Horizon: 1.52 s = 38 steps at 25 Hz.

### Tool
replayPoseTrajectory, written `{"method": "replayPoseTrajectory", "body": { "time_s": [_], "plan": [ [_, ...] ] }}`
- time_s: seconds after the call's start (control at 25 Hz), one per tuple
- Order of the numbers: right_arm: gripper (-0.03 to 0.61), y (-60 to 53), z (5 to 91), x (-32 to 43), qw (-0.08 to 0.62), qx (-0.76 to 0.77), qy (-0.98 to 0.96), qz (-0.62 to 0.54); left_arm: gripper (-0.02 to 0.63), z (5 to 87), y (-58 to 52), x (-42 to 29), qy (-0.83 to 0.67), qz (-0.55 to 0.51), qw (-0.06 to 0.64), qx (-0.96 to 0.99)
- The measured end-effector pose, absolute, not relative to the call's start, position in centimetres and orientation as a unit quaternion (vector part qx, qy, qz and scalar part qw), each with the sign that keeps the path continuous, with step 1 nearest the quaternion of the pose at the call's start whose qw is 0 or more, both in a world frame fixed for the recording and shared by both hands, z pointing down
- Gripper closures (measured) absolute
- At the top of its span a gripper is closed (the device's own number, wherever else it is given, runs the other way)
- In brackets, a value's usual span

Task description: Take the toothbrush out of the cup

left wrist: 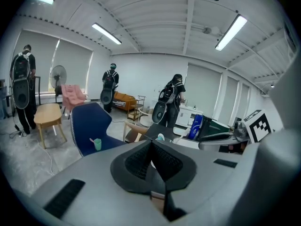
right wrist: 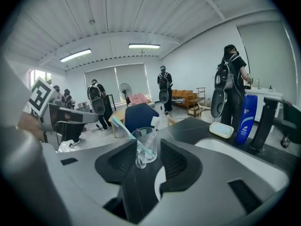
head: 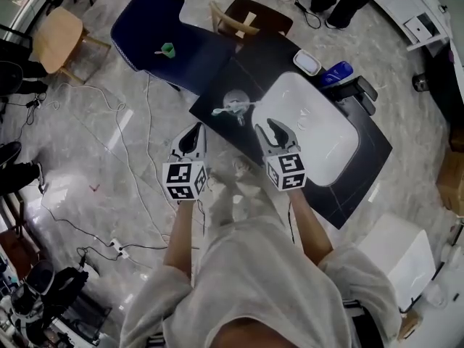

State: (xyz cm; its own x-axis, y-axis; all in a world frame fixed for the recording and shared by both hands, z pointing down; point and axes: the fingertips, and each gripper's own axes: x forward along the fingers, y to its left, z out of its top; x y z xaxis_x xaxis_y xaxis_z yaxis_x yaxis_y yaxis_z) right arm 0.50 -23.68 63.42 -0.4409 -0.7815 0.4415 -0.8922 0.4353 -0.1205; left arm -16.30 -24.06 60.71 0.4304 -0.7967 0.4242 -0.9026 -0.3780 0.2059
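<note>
Facing the cup [right wrist: 146, 149] with its toothbrush [right wrist: 125, 131], the right gripper [head: 267, 127] holds its fingers apart, the left gripper [head: 194, 130] together.

bare counter [head: 264, 60] behind cup [head: 235, 107]; sink [head: 326, 147] close beside

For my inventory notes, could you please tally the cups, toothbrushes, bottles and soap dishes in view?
Cups: 2, clear cup and green cup
Toothbrushes: 2, teal toothbrush and pink toothbrush
Bottles: 1, blue bottle
Soap dishes: 1, white soap dish
Total: 6
</note>
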Motion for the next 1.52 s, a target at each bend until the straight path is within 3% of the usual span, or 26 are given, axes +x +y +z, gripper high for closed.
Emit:
{"method": "replayPoseTrajectory", "body": {
  "time_s": [0.04, 0.08, 0.24, 0.76, 1.08, 1.52],
  "plan": [
    [0.384, -23.7, 63.8, 0.5, 0.160, 0.500, -0.833, 0.176, 0.589, 61.0, -24.0, -16.2, -0.518, 0.129, 0.208, 0.820],
    [0.373, -23.7, 64.2, 0.5, 0.160, 0.499, -0.832, 0.181, 0.589, 61.2, -24.0, -16.1, -0.518, 0.130, 0.210, 0.819],
    [0.375, -24.1, 65.4, 0.5, 0.165, 0.501, -0.829, 0.188, 0.589, 61.8, -23.7, -16.2, -0.519, 0.133, 0.215, 0.816],
    [0.434, -29.9, 66.1, -1.1, 0.140, 0.495, -0.832, 0.207, 0.589, 62.1, -23.1, -17.2, -0.531, 0.147, 0.215, 0.807],
    [0.531, -30.3, 66.0, -1.7, 0.126, 0.492, -0.833, 0.220, 0.589, 61.9, -23.5, -17.6, -0.532, 0.146, 0.214, 0.807],
    [0.545, -29.4, 63.8, -1.7, 0.123, 0.487, -0.843, 0.193, 0.589, 61.6, -23.7, -17.2, -0.529, 0.140, 0.213, 0.809]
  ]
}}
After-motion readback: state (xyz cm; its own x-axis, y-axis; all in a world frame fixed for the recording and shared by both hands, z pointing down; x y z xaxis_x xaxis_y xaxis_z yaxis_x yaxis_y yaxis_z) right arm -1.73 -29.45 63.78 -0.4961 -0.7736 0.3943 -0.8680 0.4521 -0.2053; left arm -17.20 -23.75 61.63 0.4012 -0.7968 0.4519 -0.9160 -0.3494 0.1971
